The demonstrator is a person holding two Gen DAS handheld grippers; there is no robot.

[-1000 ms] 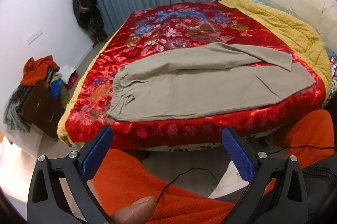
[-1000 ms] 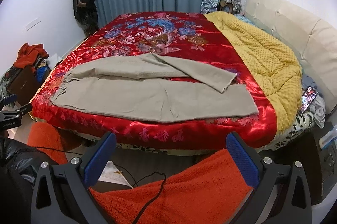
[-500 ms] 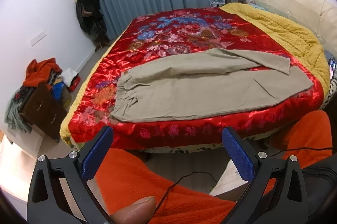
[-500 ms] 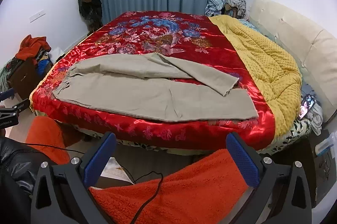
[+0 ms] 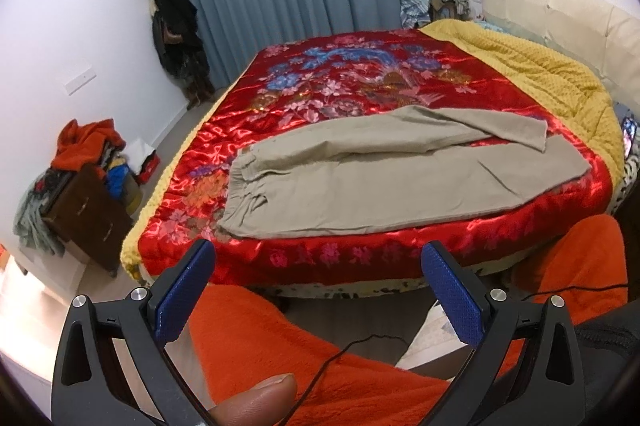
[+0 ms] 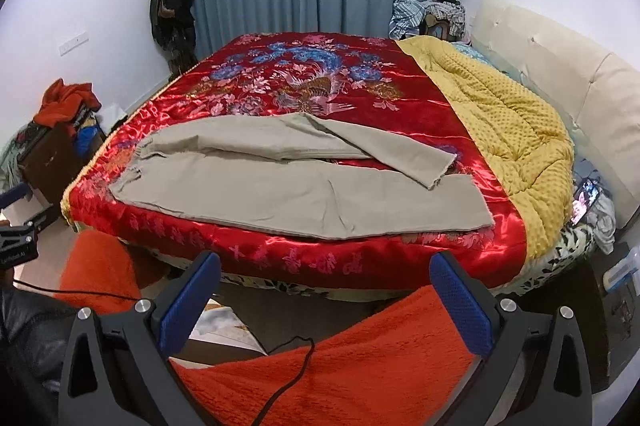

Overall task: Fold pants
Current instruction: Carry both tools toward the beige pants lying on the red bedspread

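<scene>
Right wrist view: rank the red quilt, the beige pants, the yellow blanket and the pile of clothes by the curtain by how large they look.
1. Red quilt, clearly largest.
2. Beige pants and yellow blanket look alike in area; not ranked.
3. Pile of clothes, smallest, though it is farthest from the camera.

Bed [image 5: 400, 290] sits ahead of both grippers, covered by red floral satin quilt [image 5: 360, 90]. Beige pants [image 5: 360, 182] lie flat on quilt's near edge, 1 leg folded over the other, waistband toward left gripper's side. Yellow blanket [image 6: 512, 114] bunched on far right, beyond right gripper.
</scene>
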